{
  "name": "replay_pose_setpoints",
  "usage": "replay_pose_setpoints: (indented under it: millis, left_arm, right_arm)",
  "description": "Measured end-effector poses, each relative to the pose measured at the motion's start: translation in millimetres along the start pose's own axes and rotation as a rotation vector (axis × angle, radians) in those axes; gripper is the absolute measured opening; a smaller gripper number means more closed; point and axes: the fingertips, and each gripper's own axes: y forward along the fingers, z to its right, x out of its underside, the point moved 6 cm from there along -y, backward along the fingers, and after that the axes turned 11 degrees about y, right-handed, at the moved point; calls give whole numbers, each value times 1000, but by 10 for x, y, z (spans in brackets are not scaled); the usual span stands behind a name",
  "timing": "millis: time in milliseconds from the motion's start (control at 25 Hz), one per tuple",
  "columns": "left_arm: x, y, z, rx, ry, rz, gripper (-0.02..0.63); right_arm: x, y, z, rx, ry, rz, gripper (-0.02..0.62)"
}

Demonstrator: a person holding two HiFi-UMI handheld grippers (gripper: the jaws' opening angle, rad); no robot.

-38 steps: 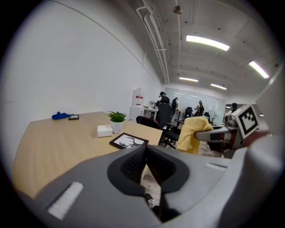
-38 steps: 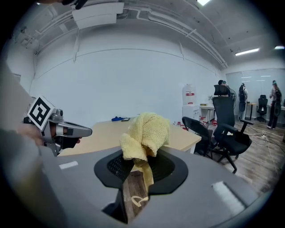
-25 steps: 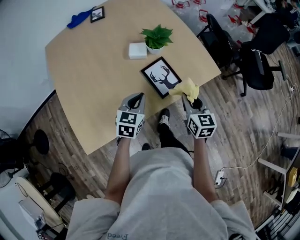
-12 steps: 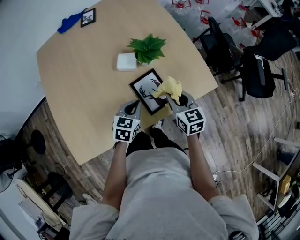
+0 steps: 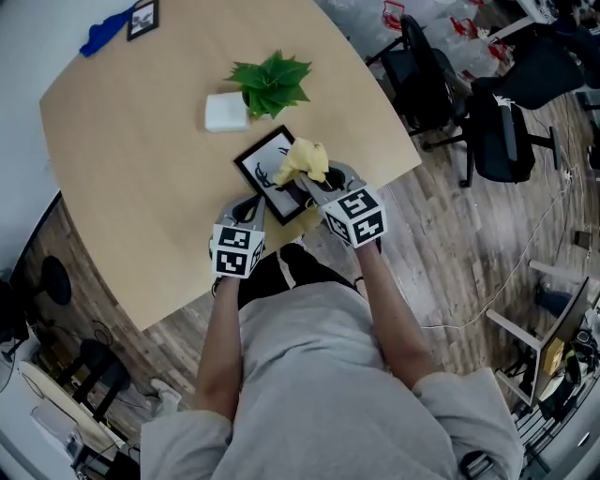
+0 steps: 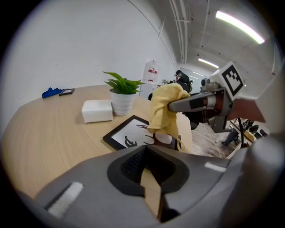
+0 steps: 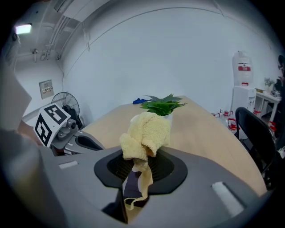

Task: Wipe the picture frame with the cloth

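Two handheld grippers reach over the near edge of a wooden table (image 5: pixel 131 150). The right gripper (image 5: pixel 310 180) is clamped on a bunched yellow cloth (image 5: pixel 302 159), which hangs over the right part of a black picture frame (image 5: pixel 256 172) lying flat. The left gripper (image 5: pixel 250 205), jaws almost together and empty, is just beside the frame's near corner. A potted plant (image 5: pixel 267 80) and a white box (image 5: pixel 225 111) sit beyond.

The left half of the tabletop (image 5: pixel 131 187) lay bare, giving open passage from the near edge up to the far corner, where a blue cloth (image 5: pixel 105 33) and a small frame (image 5: pixel 143 18) sat. By the near edge, the frame (image 5: pixel 261 167) was reachable from the front and left. A plant (image 5: pixel 267 80) and a white box (image 5: pixel 225 111) stood close behind it. Chairs (image 5: pixel 422 80) crowded the floor off the right edge.
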Motion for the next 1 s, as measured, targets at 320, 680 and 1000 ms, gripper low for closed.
replay_pose_setpoints:
  millis: [320,680,1000]
  left_arm:
    - [57,195,-5,65,-16,-24,52]
    - [138,337,-4,99,-17,-51,52]
    - [125,345,15,99,20,-72,52]
  right_arm:
    - [-138,304,-8,-23,-58,-52,86]
    - [-244,768,-279,-134,-223,-137,86]
    - [-125,1177,-568,-295,-312,-251,86]
